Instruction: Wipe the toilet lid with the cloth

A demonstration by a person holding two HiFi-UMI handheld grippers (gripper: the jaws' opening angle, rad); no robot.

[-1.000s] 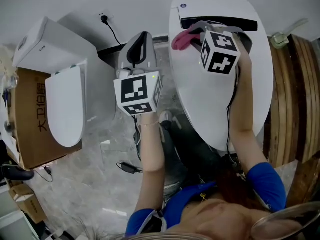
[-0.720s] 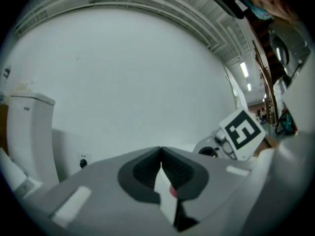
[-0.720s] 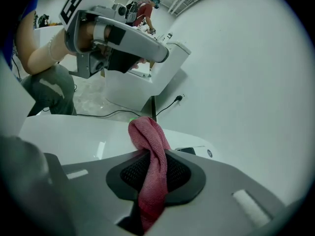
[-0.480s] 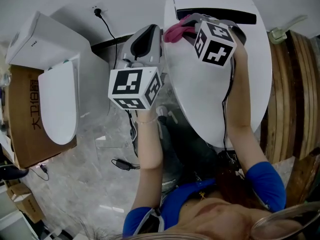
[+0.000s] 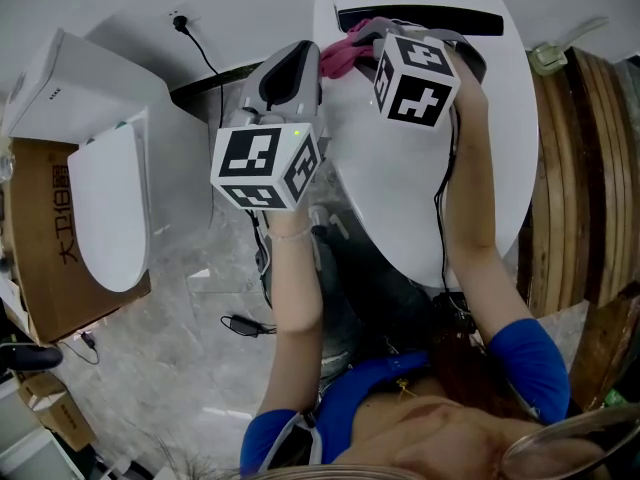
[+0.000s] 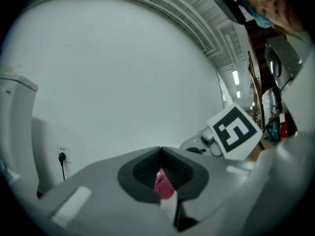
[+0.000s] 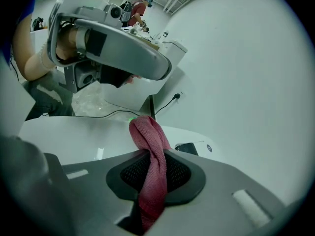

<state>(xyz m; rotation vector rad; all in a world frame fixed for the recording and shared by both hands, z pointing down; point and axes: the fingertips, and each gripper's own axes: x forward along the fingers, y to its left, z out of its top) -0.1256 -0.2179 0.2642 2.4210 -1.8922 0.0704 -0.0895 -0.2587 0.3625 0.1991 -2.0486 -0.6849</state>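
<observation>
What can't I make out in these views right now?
Head view: the right gripper hides whether the cloth touches the toilet lid.
Head view: the right forearm hides part of the lid.
Left gripper view: pink sliver at the left gripper's closed jaws, pinched or merely behind, unclear.

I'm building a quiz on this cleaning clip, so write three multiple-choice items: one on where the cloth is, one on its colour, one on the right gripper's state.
1. Where is the cloth?
A) at the back end of the toilet lid, beside the dark slot
B) on the floor
C) on the cardboard box

2. What colour is the cloth?
A) blue
B) pink-red
C) yellow

3. What state is the right gripper in?
A) open and empty
B) shut on the cloth
C) shut on a cable

Answers:
1. A: the head view shows it by the slot.
2. B: both views show it pink-red.
3. B: the cloth runs pinched between its jaws.
</observation>
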